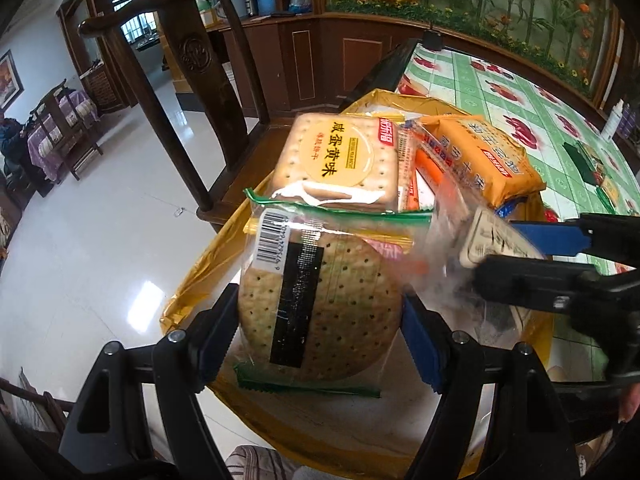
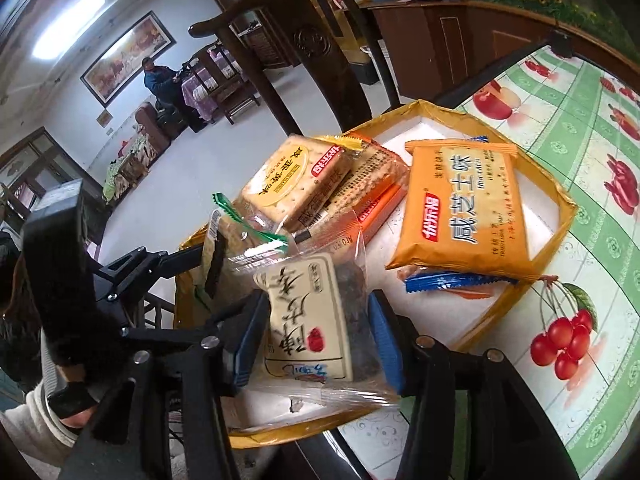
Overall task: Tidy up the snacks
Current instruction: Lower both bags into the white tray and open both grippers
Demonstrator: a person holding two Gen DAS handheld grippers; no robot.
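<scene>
My left gripper (image 1: 320, 320) is shut on a clear green-edged cracker pack (image 1: 316, 304) and holds it over the near end of a gold-rimmed tray (image 1: 188, 280). My right gripper (image 2: 314, 340) is shut on a clear dark snack pack with a cream label (image 2: 316, 316), just right of the left one; it shows blurred in the left wrist view (image 1: 492, 240). In the tray lie a yellow cracker pack (image 1: 340, 160), an orange cheese cracker pack (image 2: 464, 208) and several other packs. The green-edged pack also shows in the right wrist view (image 2: 232, 240).
The tray (image 2: 560, 216) sits at the edge of a table with a green fruit-print cloth (image 2: 580, 128). A dark wooden chair (image 1: 192, 80) stands just beyond the tray. Small packets (image 1: 592, 168) lie on the cloth at the far right. White tile floor lies left.
</scene>
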